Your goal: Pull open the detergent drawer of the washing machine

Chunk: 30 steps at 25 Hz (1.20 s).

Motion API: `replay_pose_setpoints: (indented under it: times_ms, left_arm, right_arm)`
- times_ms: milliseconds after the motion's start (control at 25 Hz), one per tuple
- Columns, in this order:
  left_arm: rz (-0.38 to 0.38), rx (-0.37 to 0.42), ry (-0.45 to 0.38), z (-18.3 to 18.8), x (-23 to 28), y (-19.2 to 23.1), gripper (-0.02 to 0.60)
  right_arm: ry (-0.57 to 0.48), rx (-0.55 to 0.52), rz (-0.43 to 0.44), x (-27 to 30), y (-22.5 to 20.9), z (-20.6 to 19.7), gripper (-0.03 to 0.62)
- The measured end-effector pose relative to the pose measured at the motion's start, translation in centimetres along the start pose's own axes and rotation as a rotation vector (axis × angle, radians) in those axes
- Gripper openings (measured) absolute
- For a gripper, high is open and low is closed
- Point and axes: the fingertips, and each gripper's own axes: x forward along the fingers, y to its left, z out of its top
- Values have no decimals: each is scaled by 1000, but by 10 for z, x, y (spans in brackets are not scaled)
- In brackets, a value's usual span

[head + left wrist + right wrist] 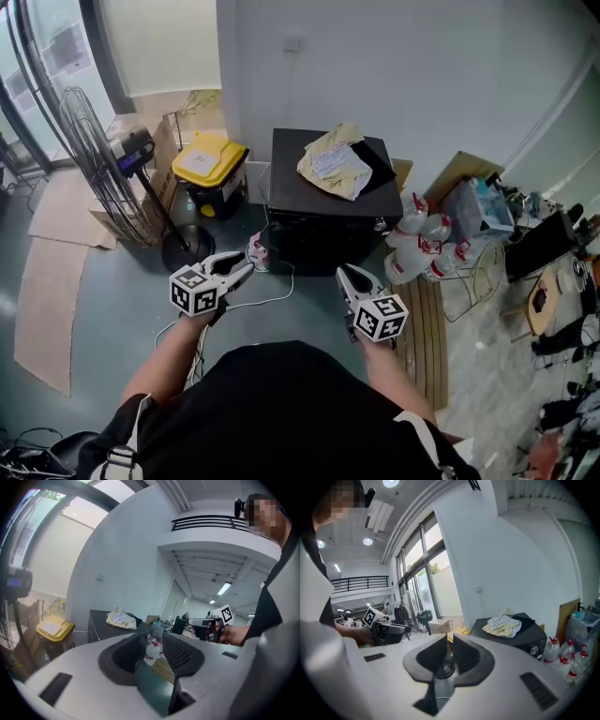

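the black washing machine (319, 234) stands ahead of both grippers, front toward them, its detergent drawer too dark to pick out, and the right gripper (349, 274), empty and pinched together, is nearer that front than the empty, spread left gripper (246, 266).

Cluttered utility corner: standing fan (94, 159), cardboard (66, 206), plastic jugs (417, 246), yellow-lidded bin (208, 157).
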Motion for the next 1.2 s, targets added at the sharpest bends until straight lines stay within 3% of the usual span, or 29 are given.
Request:
replay_pose_setpoints:
  times_ms: [680,1200]
  left_arm:
    - [-48,11,8,18,7,48,160]
    - [-39,-1,3,22,-1,74,160]
  right_arm:
    - [12,7,-57,44,-3,9,38]
    - [41,11,-59,70,0,4,38]
